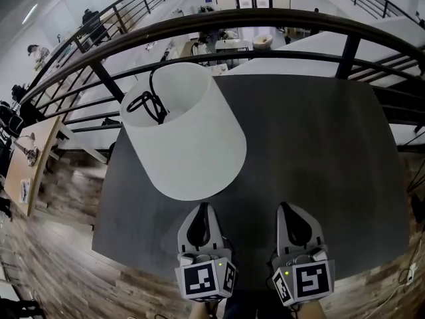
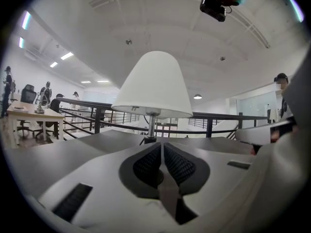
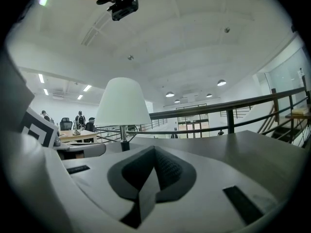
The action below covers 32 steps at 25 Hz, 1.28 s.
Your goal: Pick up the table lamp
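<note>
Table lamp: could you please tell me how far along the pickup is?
Nothing is done yet: the table lamp stands upright on the table, untouched. In hand: the left gripper and right gripper sit short of it, jaws together, empty. Remaining: open, grip the stem, lift.

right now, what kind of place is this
Probably an open-plan office or lab, on a mezzanine: the grey table with the table lamp stands by a black railing overlooking a lower floor, and people gather at a wooden desk nearby.
</note>
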Available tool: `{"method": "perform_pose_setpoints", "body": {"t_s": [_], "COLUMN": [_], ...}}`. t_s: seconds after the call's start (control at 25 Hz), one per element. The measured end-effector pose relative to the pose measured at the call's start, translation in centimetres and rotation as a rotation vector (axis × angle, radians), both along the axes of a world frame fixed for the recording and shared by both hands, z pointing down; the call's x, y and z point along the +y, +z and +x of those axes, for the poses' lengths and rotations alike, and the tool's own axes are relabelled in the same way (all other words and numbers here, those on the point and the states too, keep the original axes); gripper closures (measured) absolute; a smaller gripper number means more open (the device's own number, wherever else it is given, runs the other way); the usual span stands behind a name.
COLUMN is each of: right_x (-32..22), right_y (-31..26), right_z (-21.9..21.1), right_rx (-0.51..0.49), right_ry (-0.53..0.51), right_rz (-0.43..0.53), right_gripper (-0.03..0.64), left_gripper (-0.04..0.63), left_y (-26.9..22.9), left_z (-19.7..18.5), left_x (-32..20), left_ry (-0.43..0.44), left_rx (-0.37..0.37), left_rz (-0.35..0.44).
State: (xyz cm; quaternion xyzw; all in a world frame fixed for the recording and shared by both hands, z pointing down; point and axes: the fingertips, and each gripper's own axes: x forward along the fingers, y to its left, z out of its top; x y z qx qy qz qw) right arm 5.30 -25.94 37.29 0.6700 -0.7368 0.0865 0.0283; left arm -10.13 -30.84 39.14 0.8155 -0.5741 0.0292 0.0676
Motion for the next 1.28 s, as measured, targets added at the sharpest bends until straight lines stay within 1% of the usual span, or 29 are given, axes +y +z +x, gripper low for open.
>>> {"method": "perform_pose_setpoints", "body": {"t_s": [0.12, 0.2, 0.24, 0.32, 0.52, 0.72, 0.84, 0.92, 1.0, 1.2, 1.28], "right_x": [-0.4, -0.7, -0.7, -0.8, -1.4, -0.8, -0.9, -1.1, -1.2, -1.0, -0.9], "right_y": [1.1, 1.5, 1.7, 2.3, 4.1, 6.3, 6.9, 7.2, 7.7, 8.7, 8.9], "right_z": [0.4, 0.3, 0.2, 0.0, -0.5, -1.2, -1.4, -1.7, -1.5, -1.0, -0.7], "right_rx": [-0.002, -0.008, -0.013, -0.024, -0.044, -0.044, -0.058, -0.064, -0.068, -0.085, -0.098], "right_ry": [-0.003, -0.003, -0.003, -0.007, -0.034, -0.08, -0.079, -0.083, -0.086, -0.079, -0.071], "right_rz": [0.0, -0.006, -0.01, -0.019, -0.024, -0.094, -0.104, -0.109, -0.118, -0.134, -0.134], "right_gripper": [0.609, 0.609, 0.609, 0.609, 0.609, 0.609, 0.609, 0.609, 0.609, 0.609, 0.609], "left_gripper": [0.545, 0.523, 0.522, 0.522, 0.476, 0.425, 0.402, 0.382, 0.368, 0.362, 0.362], "left_y": [0.8, 1.2, 1.5, 2.1, 3.7, 5.1, 5.5, 5.6, 5.6, 5.3, 5.3], "left_z": [1.2, 1.3, 1.2, 0.9, 0.3, 0.8, 1.0, 0.7, 0.8, 0.8, 0.7], "left_x": [-0.9, -1.6, -2.0, -2.7, -5.1, -6.7, -7.6, -8.4, -9.0, -10.2, -10.6], "left_ry": [0.02, 0.027, 0.025, 0.012, -0.025, -0.015, 0.002, -0.005, -0.012, -0.033, -0.037], "left_rx": [-0.016, -0.03, -0.034, -0.031, -0.033, -0.032, -0.055, -0.073, -0.074, -0.041, -0.042], "left_rz": [0.018, 0.02, 0.017, 0.009, 0.001, -0.013, -0.012, 0.0, 0.012, 0.023, 0.028]}}
